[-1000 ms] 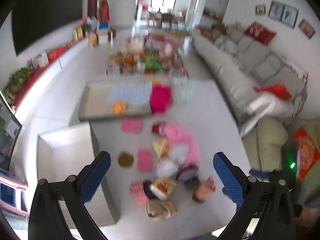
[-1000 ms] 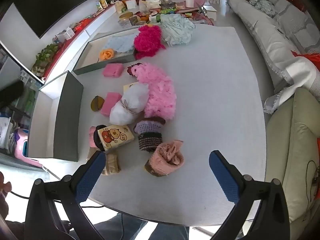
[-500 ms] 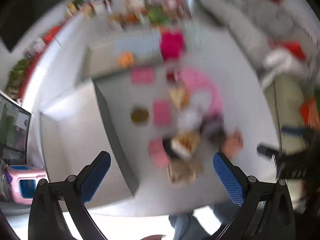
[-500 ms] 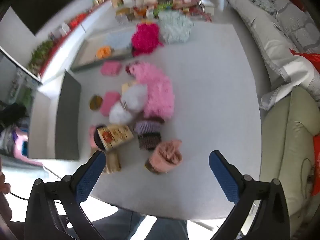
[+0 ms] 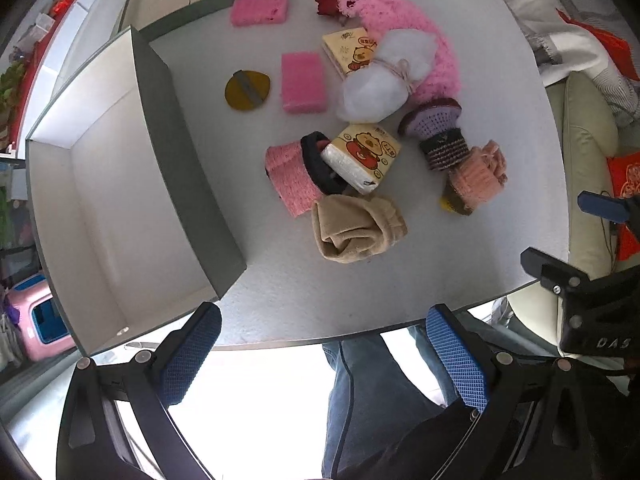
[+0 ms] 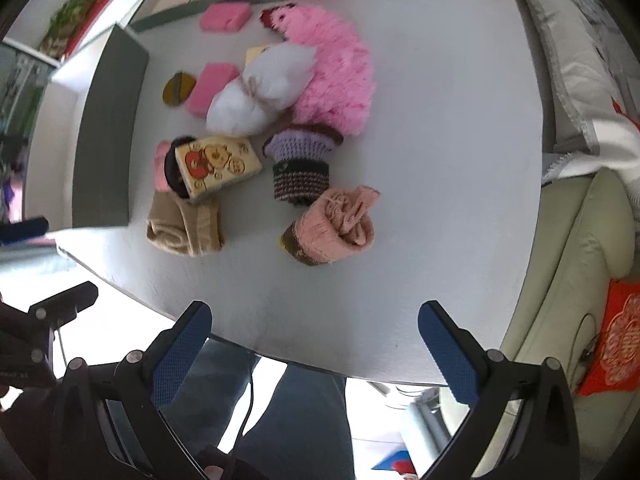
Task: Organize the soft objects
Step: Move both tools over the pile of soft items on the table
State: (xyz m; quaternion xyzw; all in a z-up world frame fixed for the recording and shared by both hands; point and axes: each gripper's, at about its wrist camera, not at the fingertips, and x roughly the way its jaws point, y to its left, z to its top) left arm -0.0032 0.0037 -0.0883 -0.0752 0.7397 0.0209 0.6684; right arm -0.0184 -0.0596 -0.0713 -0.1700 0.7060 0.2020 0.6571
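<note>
A: OK, grippers first?
B: Left gripper (image 5: 324,354) is spread wide, holding nothing, hanging over the near edge of the worktop (image 5: 460,272). Right gripper (image 6: 316,344) same: fingers apart, nothing held, above the near edge.
A: Soft stuff?
B: All loose on the worktop, none boxed. Tan folded cloth (image 5: 356,226) sits nearest the edge, touching a pink knit piece (image 5: 290,182) and a cartoon tissue pack (image 5: 362,156). Peach knit roll (image 6: 340,224) lies right of it, against a striped purple knit piece (image 6: 300,162).
A: Farther back?
B: White stuffed pouch (image 5: 380,76) resting on a fluffy pink item (image 6: 340,68), two pink sponges (image 5: 302,82) (image 5: 260,8), a brown round pad (image 5: 247,90).
A: Container?
B: Open grey box (image 5: 112,184) at left, just beside the pile. Jeans-clad legs (image 5: 368,392) below the edge.
</note>
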